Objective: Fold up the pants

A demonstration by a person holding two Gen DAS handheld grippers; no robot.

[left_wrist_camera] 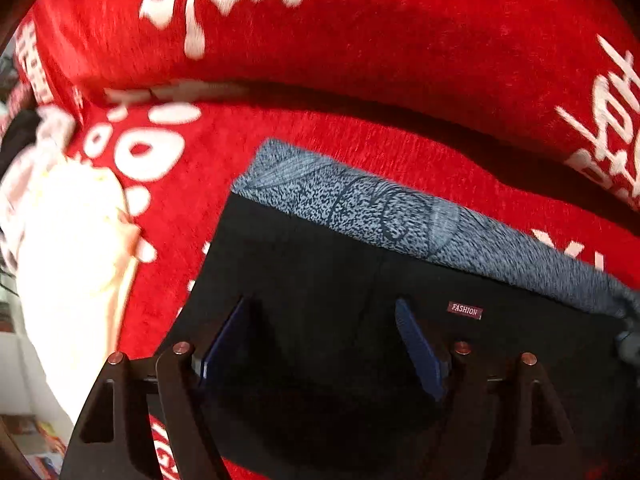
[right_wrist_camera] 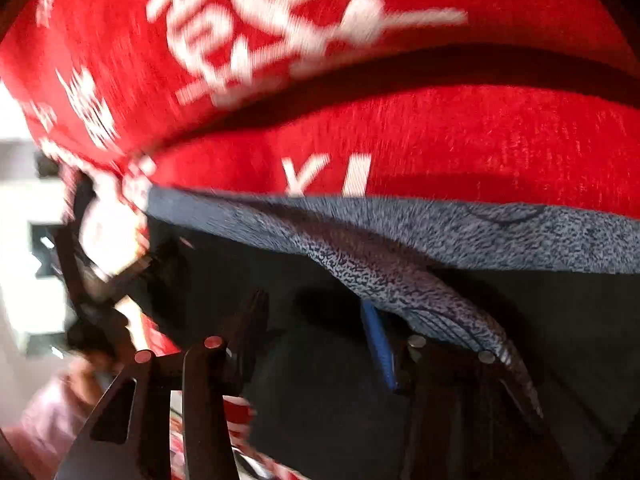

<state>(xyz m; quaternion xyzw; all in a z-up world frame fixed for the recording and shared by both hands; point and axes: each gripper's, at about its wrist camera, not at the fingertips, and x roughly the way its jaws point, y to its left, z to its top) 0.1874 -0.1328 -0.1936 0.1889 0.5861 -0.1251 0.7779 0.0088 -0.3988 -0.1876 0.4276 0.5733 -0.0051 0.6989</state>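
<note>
Black pants (left_wrist_camera: pixel 320 280), grey lining showing, lay on the red sofa seat (left_wrist_camera: pixel 360 140) near its back edge so w/ both jaws wide open & holding nothing, left gripper (left_wrist_camera: pixel 324 340) & right gripper (right_wrist_camera: pixel 316 336) hovered over the fabric, prob. to pinch next fold.

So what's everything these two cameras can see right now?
Pants: one pair, black outside with a speckled grey-blue lining showing along the far edge, lying on the red cover.
Label: one, dark red, reads FASHION, on the pants.
Cover: one, red with white lettering, over seat and backrest.
Cloth: one, cream, left on the cover; blurred.
Left gripper: black, blue pads, jaws apart above the pants.
Right gripper: black, blue pads, jaws apart, grey-blue lining draped over one finger.
</note>
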